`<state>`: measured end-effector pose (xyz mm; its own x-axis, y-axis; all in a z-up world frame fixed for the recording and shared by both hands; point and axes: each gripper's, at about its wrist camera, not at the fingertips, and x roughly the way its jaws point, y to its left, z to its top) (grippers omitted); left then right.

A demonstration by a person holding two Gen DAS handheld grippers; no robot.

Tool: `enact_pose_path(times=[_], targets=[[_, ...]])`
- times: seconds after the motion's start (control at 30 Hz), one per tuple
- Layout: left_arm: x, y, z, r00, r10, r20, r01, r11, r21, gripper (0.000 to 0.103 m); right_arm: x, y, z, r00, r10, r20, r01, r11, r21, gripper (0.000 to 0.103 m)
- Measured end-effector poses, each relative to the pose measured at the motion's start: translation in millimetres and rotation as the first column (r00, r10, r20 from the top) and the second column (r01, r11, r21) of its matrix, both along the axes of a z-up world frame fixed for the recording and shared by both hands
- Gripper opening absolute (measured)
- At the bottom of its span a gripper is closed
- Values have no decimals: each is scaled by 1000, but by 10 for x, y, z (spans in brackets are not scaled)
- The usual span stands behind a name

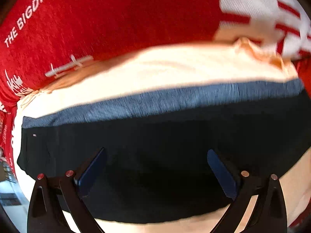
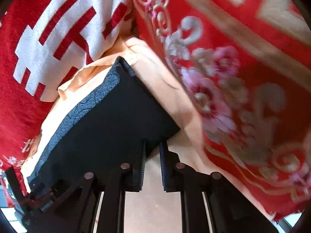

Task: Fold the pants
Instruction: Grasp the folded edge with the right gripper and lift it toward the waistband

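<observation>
The pants [image 1: 155, 136] are dark navy, almost black, with a blue-grey waistband [image 1: 155, 101], and lie folded flat on a pale peach sheet [image 1: 155, 68]. My left gripper [image 1: 156, 155] hovers over the dark cloth with its jaws wide apart and nothing between them. In the right wrist view the pants [image 2: 108, 124] lie as a folded rectangle, its waistband [image 2: 81, 104] along the left edge. My right gripper [image 2: 152, 147] is at the pants' near right corner, jaws a narrow gap apart with only the sheet between them.
A red blanket with white lettering [image 1: 97, 19] lies beyond the peach sheet. A red floral blanket [image 2: 243, 77] lies to the right in the right wrist view. The left gripper [image 2: 38, 200] shows at the lower left there.
</observation>
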<state>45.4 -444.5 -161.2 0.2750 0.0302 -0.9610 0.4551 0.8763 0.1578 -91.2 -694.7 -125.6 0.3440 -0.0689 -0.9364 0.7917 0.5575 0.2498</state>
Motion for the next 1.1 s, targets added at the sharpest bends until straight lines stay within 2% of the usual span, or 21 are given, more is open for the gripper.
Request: enact_pose_path(times=[0.07, 0.13, 0.17, 0.27, 0.4, 0.47, 0.57, 0.7, 0.83, 0.93, 1.1], targets=[[138, -40, -5, 1000, 15, 9, -15, 1000, -4, 103, 59, 69, 234, 996, 41, 73, -35, 996, -83, 19], [290, -98, -60, 999, 35, 11, -35, 999, 2, 103, 252, 62, 260, 989, 109, 98, -99, 990, -101, 21], [344, -124, -87, 999, 43, 17, -43, 999, -1, 103, 444, 29, 194, 984, 152, 91, -144, 986, -89, 21], [464, -177, -213, 998, 57, 33, -58, 998, 20, 103, 861, -128, -75, 979, 188, 82, -184, 981, -54, 21], [518, -202, -349, 997, 77, 7, -77, 997, -5, 103, 1135, -342, -467, 983, 183, 9, -183, 982, -52, 19], [514, -200, -347, 998, 66, 12, -66, 998, -9, 103, 1085, -411, -467, 988, 156, 13, -154, 985, -76, 8], [504, -232, -341, 998, 59, 10, -59, 998, -1, 103, 1086, -401, -375, 990, 138, -24, -140, 983, -120, 7], [498, -268, -291, 999, 54, 2, -54, 998, 13, 103, 1084, -326, -227, 989, 140, -42, -144, 982, -121, 15], [447, -306, -195, 999, 51, 8, -51, 998, 21, 103, 842, -224, -71, 989, 145, 5, -145, 988, -46, 26], [356, -325, -124, 999, 48, 11, -48, 999, 24, 103, 605, -106, -29, 986, 168, 1, -168, 986, 0, 35], [218, -283, -41, 999, 36, 15, -37, 999, 34, 103, 245, 10, -50, 992, 126, 18, -127, 988, 89, 35]])
